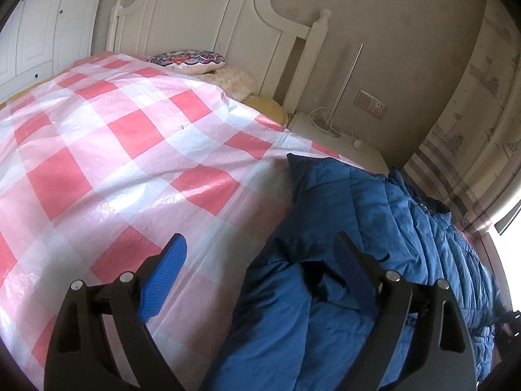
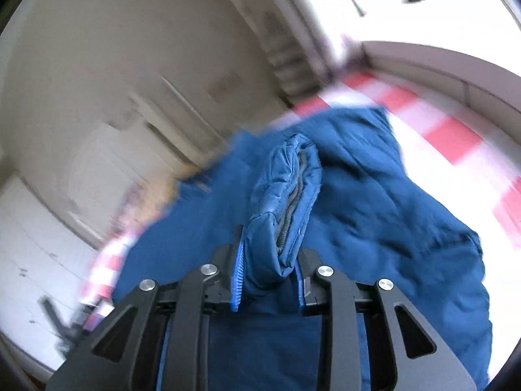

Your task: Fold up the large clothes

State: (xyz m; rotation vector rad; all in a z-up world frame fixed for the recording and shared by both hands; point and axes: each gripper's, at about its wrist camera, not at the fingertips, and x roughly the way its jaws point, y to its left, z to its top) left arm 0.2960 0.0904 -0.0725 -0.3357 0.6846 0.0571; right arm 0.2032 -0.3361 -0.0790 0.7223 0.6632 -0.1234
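A blue quilted jacket (image 1: 374, 215) lies bunched on the right side of a bed covered with a pink and white checked sheet (image 1: 107, 150). My left gripper (image 1: 260, 244) hovers open just above the jacket's near edge; its left finger is over the sheet and its right finger over the blue fabric, with nothing clamped. In the right wrist view, which is blurred, my right gripper (image 2: 270, 254) is shut on a thick fold of the jacket (image 2: 286, 195) with a grey zipper edge. The rest of the jacket (image 2: 390, 211) hangs and spreads below it.
A white headboard (image 1: 208, 22) stands at the far end with a patterned pillow (image 1: 189, 60) and a yellow cushion (image 1: 263, 104). A white nightstand (image 1: 329, 137) with cables sits right of the bed, under a wall socket (image 1: 373, 104). White wardrobe doors (image 1: 39, 32) are on the left.
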